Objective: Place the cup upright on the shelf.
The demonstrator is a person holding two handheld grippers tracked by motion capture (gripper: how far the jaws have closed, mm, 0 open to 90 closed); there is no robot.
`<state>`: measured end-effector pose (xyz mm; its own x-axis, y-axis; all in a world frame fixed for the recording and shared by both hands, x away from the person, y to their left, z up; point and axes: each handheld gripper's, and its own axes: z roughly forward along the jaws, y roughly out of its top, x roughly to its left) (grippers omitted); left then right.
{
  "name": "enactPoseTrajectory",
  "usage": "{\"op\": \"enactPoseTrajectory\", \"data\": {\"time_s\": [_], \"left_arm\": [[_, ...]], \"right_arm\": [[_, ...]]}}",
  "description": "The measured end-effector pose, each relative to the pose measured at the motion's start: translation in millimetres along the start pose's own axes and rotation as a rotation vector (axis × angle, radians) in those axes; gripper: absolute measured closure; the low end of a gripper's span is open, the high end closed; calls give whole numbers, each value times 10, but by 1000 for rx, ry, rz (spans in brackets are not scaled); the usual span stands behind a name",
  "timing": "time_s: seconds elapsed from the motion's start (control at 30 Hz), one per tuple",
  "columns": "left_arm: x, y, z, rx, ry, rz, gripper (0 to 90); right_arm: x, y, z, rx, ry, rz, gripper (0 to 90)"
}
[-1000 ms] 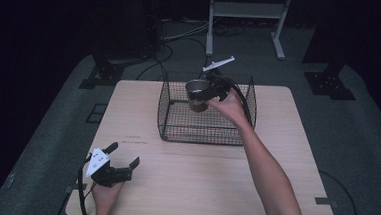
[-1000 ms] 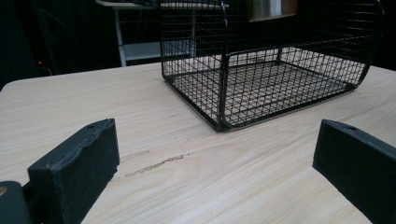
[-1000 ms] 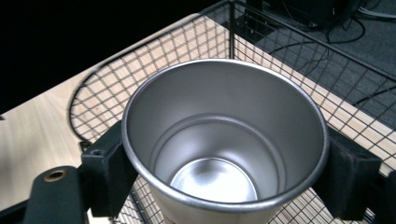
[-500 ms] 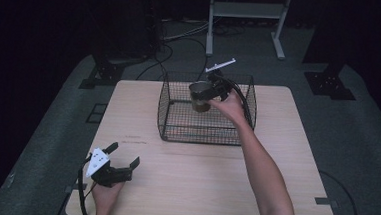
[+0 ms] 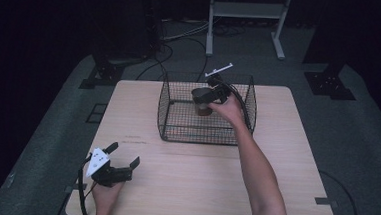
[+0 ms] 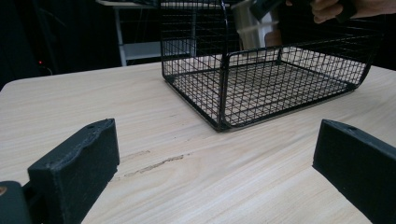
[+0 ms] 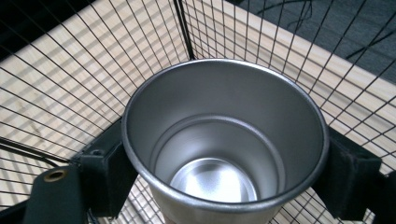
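On the pale wooden surface, the right gripper clamps a steel cup inside the wire basket; it could topple if released tilted. Near the basket's front, the left gripper rests wide open.

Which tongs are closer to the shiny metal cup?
Right. The right tongs are clamped on the metal cup, holding it over the wire basket. The left tongs sit open near the table's front left corner, far from the cup.
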<state>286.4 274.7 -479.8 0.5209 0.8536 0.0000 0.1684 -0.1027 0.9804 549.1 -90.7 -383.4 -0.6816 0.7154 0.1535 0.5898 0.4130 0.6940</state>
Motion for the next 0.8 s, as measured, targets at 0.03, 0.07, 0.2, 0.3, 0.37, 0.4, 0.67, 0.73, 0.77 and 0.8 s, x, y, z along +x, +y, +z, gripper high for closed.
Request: {"op": "enactPoseTrajectory", "data": {"time_s": [0.03,0.07,0.2,0.3,0.37,0.4,0.67,0.73,0.77,0.8], "left_arm": [[0,-1,-1,1,-1,-1,0],[-3,-1,-3,2,-1,-5,0],[-7,-1,2,1,1,-2,0],[-11,0,4,1,2,4,0],[-8,1,4,3,1,2,0],[-8,1,4,3,1,2,0],[11,-1,-3,-11,5,-13,0],[9,-1,0,-11,6,-13,0],[9,-1,0,-8,8,-10,0],[9,0,-1,-7,9,-9,0]], "right_arm": [[-4,-6,16,6,-4,-2,178],[-14,-11,31,10,-4,0,178],[-33,-38,96,29,-35,4,177],[-54,-79,151,60,-47,1,176],[-57,-84,165,62,-37,3,176],[-57,-84,165,62,-37,3,176],[-85,-115,257,110,-61,1,171],[-92,-121,269,114,-65,5,171],[-94,-124,272,117,-66,13,171],[-96,-127,275,120,-67,10,170]]}}
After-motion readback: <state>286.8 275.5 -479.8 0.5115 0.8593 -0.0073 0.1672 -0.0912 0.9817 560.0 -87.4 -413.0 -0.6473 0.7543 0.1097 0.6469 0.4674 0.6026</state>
